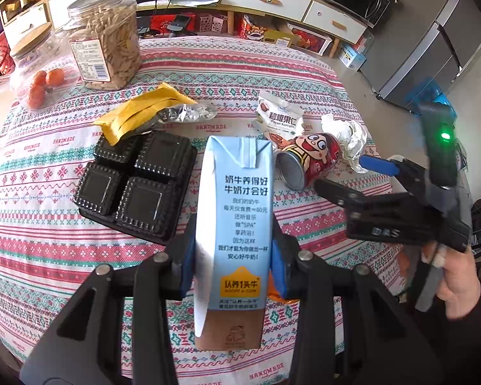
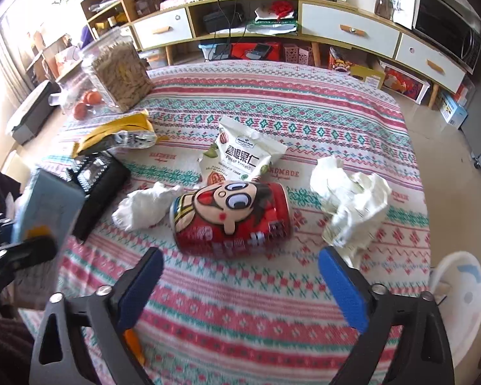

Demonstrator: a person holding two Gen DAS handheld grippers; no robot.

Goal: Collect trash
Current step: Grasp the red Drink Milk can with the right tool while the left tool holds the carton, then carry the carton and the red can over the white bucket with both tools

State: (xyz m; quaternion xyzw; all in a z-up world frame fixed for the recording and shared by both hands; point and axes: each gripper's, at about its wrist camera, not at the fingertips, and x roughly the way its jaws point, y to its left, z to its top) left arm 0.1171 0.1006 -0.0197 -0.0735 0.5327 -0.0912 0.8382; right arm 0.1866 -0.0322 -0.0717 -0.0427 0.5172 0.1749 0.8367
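1 milk carton [image 1: 237, 221] is pinched in the left claw [image 1: 232, 256] above the desk [image 2: 272, 304], while the red can [image 2: 232, 218], beside it 2 crumpled tissues [image 2: 352, 205], is left before the spread, empty right claw [image 2: 240, 288].

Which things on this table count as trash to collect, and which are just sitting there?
Trash:
- milk carton, held in the left tongs
- red can
- pecan bag
- crumpled tissues
- yellow wrapper
- black tray

Just lying about:
- seed jar
- oranges
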